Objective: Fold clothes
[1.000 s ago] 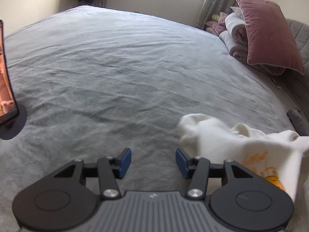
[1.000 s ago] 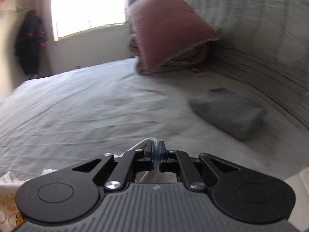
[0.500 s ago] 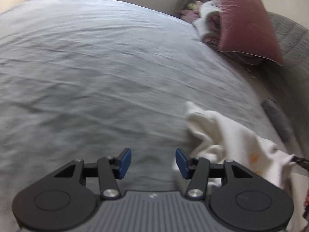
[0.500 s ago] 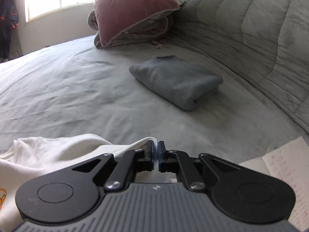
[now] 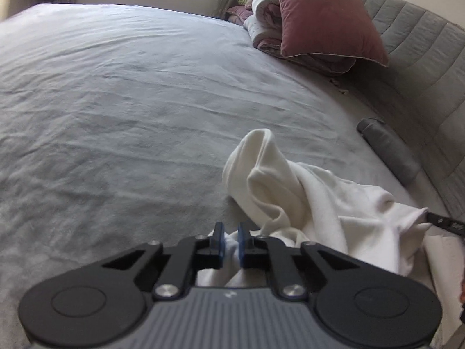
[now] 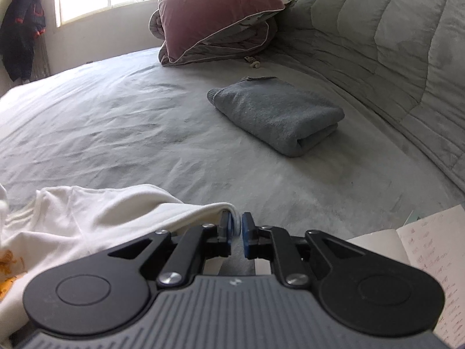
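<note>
A crumpled white shirt [image 5: 314,192] with an orange print lies on the grey bed sheet [image 5: 130,116]. My left gripper [image 5: 230,242] is shut on a fold of the shirt at its near edge. My right gripper [image 6: 237,229] is shut on another edge of the white shirt [image 6: 96,212], which trails off to its left. The right gripper's tip also shows in the left wrist view [image 5: 444,222], pinching a corner of the cloth at the right edge.
A folded grey garment [image 6: 276,113] lies on the bed ahead of the right gripper. A pink pillow [image 5: 325,14] leans on folded bedding by the quilted headboard [image 6: 377,29]. An open notebook [image 6: 421,250] lies at the right. A dark jacket [image 6: 20,29] hangs by the window.
My left gripper has closed on the white shirt; it was open before. The right gripper has stayed shut on the cloth and has turned towards the folded grey garment.
</note>
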`<state>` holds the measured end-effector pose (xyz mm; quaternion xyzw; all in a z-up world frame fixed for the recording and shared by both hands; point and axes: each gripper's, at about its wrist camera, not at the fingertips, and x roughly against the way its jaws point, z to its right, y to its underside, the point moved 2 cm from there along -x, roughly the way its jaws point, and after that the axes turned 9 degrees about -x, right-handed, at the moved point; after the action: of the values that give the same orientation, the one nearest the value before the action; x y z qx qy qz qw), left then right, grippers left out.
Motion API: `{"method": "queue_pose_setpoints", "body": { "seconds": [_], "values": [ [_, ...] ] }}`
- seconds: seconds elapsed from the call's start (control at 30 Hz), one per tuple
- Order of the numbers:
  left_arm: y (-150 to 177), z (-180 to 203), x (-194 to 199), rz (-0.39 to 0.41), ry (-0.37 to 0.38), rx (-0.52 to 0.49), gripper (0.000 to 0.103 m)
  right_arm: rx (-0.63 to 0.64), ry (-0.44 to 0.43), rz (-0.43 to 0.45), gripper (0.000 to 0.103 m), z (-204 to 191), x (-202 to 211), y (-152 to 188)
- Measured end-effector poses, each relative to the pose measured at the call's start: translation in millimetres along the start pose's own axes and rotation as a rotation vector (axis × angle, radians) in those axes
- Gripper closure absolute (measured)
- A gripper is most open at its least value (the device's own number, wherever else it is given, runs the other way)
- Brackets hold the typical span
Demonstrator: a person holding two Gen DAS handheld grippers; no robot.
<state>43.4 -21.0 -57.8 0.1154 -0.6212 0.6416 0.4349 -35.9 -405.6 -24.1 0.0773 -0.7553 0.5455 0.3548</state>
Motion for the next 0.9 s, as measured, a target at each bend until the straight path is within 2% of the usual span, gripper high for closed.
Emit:
{"method": "queue_pose_setpoints", "body": {
  "seconds": [0.03,0.1,0.13,0.17,0.4,0.6,0.73,0.9],
  "values": [
    [-0.4,-1.1,1.8,0.005,-0.013,0.001,0.095,-0.006,-0.012,0.005,0.089,0.1,2.7,-0.7],
    [-2.0,-1.5,9.1,0.026,-0.052,0.0,0.096,-0.012,-0.034,0.013,0.08,-1.7,8.6,-1.7],
    [-3.4,-1.4,13.4,0.04,-0.074,-0.003,0.096,-0.012,-0.045,0.018,0.065,-3.3,10.9,-2.8],
    [-4.9,-1.9,18.3,0.054,-0.095,-0.006,0.096,-0.007,-0.056,0.026,0.055,-6.1,13.1,-3.6],
    [-19.0,-9.5,68.6,0.188,-0.246,-0.043,0.096,0.052,-0.114,0.045,0.051,-34.2,19.3,-4.5],
    [-26.2,-31.7,104.1,0.253,-0.364,-0.035,0.096,0.064,-0.147,0.026,0.045,-58.9,16.5,-2.5],
    [-24.4,-55.4,122.0,0.268,-0.398,0.009,0.096,0.089,-0.16,0.003,0.043,-78.0,13.7,2.2],
    [-13.2,-83.8,133.5,0.228,-0.434,0.034,0.096,0.147,-0.169,-0.02,0.041,-102.2,10.8,11.8]
  ]
}}
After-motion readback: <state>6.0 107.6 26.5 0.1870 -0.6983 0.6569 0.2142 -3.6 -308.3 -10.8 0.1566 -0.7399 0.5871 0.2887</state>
